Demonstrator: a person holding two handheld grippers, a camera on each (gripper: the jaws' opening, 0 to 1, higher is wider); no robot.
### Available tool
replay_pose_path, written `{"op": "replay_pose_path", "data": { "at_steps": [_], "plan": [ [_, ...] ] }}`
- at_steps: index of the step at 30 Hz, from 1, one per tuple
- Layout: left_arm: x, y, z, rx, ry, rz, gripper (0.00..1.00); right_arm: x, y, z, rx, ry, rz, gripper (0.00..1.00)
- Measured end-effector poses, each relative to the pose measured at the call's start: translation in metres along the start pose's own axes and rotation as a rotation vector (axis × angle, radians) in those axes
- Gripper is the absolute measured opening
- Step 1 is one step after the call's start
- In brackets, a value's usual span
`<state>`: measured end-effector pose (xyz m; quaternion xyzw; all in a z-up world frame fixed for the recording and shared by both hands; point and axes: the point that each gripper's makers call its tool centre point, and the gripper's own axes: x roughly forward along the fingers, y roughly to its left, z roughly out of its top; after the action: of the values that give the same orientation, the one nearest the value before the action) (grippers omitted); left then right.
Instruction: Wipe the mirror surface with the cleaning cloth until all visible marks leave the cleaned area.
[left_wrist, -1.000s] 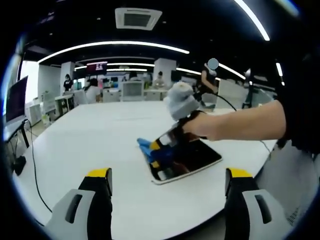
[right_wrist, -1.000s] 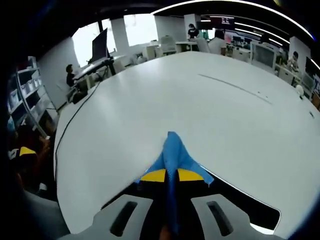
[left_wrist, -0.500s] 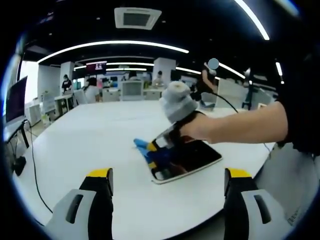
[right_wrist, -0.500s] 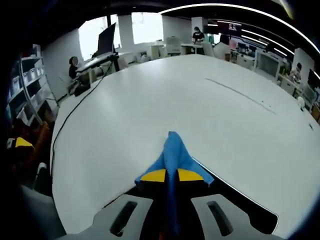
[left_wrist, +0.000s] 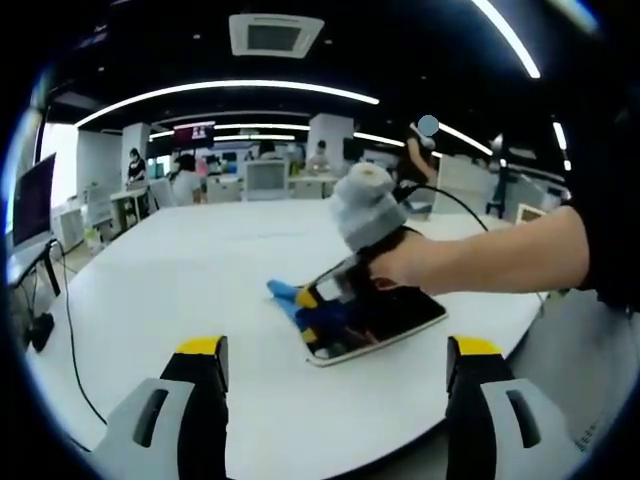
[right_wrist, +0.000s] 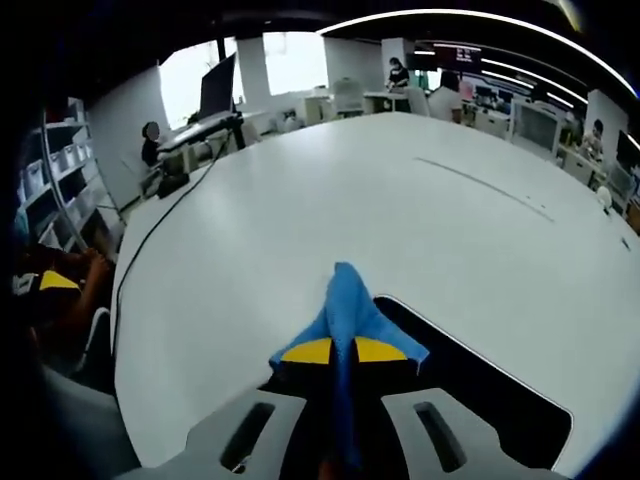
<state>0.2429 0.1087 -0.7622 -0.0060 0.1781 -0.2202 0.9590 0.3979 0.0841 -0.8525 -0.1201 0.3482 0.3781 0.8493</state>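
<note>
1. Left gripper view, lower left and lower right: the left tongs stand with both yellow-tipped jaws wide apart, holding nothing, above the near edge of the white bench.
2. Same view, left side: a dark cable runs across the bench edge toward the floor.
3. Same view, centre: the blue cleaning cloth lies at the left end of the mirror, partly on the glass and partly on the bench.
4. The mirror is a dark, flat rectangular panel with a pale rim, lying on the bench near its right edge.
5. Same view, centre right: the right tongs are clamped on the cloth, pressing down at the mirror's left end. A hand grips their handle, with the forearm entering from the right.
6. Right gripper view, bottom centre: the right tongs have their jaws together on the cleaning cloth, which sticks out forward past the yellow tips.
7. Same view, lower right: the mirror shows as a dark panel beneath and to the right of the cloth, resting on the bench.
</note>
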Motion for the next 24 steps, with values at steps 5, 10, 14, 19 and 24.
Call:
{"op": "replay_pose_path", "data": {
  "at_steps": [5,10,14,19,24],
  "plan": [
    [-0.0006,-0.0010,0.0008,0.001,-0.004,-0.005,0.90,-0.0040,0.0076,-0.0046,-0.024,0.013,0.013,0.01],
    [0.0001,-0.0006,0.0004,0.002,-0.003,-0.005,0.90,-0.0048,0.0077,-0.0059,-0.036,0.029,0.020,0.01],
    [-0.0006,-0.0011,0.0000,0.003,0.001,-0.006,0.90,-0.0029,0.0058,-0.0048,-0.050,0.026,0.019,0.01],
    [-0.0011,-0.0009,0.0007,0.003,-0.005,-0.004,0.90,-0.0018,0.0055,-0.0050,-0.063,0.025,0.015,0.01],
    [-0.0009,-0.0017,0.0000,0.006,0.000,-0.009,0.90,-0.0029,0.0077,-0.0066,-0.075,0.035,0.017,0.01]
  ]
}}
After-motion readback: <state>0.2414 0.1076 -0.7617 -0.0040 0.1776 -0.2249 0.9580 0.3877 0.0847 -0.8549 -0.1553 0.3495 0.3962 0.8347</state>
